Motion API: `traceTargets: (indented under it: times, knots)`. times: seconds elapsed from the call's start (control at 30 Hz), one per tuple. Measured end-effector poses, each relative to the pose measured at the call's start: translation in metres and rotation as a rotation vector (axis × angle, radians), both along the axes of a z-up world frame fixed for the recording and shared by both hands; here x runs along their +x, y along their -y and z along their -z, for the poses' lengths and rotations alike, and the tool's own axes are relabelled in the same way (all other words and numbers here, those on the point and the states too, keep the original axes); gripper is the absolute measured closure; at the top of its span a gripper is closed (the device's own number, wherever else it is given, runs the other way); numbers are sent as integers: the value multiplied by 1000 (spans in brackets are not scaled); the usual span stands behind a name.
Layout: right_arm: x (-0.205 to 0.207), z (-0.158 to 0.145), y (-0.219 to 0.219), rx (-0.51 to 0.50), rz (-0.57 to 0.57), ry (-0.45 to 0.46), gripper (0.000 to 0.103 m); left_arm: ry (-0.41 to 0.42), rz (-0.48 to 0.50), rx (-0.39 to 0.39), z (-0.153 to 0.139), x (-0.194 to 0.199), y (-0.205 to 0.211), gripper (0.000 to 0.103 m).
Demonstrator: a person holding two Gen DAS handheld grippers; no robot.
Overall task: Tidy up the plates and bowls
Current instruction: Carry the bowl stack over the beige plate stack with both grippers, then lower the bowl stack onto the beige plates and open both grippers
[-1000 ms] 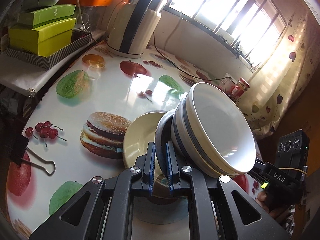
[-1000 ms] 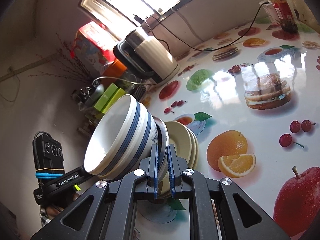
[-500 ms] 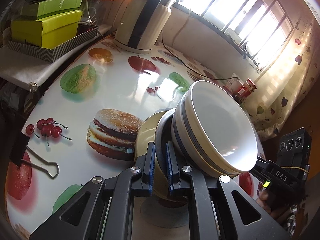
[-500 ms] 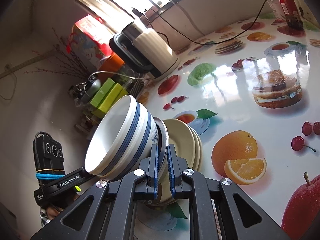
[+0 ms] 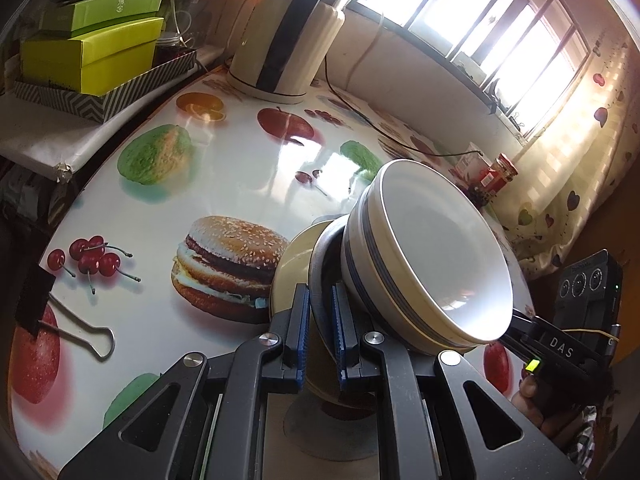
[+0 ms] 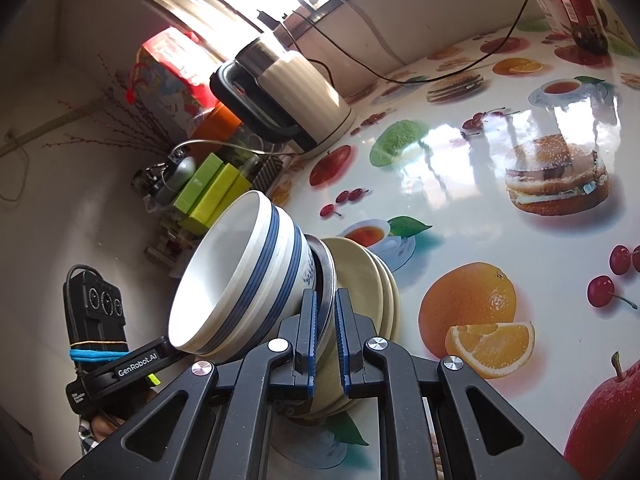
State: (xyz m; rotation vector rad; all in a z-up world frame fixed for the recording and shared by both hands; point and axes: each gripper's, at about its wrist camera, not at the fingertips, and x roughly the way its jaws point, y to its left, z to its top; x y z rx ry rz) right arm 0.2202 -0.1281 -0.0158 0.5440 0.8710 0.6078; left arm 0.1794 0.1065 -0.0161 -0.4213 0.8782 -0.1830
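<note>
Both grippers clamp the same stack of dishes from opposite sides, holding it tilted above the surface, a glossy cloth printed with fruit and burgers. The left gripper has its blue pads pressed on the rim of a grey metal plate, and the right gripper pinches that same rim on the far side. A white bowl with blue stripes sits against the metal plate, its mouth turned sideways. Behind the metal plate lie cream plates, stacked close against it. Farther back on the surface stands a cream and black kettle by the window, its cord trailing along the wall. Green boxes rest on a striped tray to the side, a binder clip lies near the surface's edge, and a red-capped jar stands by the curtain.
</note>
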Motion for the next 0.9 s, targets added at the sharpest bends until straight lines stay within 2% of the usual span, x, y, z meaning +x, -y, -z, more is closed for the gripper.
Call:
traceTargets:
  times: [0.4,0.6,0.77,0.83,0.9]
  knots:
    - [0,0,0,-25,3,13,92,0,-5,29,-1,0,1,91]
    - [-3,-5,-3,-62,11,35,91,11,-8,78,-3,-3,5,90]
    - [-6,-7,-1,-98,33,47,76,26,-26,139,-7,-9,6,81]
    - [-8,-7,1,-103,34,49,74,28,-38,155,-9,-11,5,75]
    - [-11,-8,0,-113,35,54,71,35,-40,162,-10,-15,5,74]
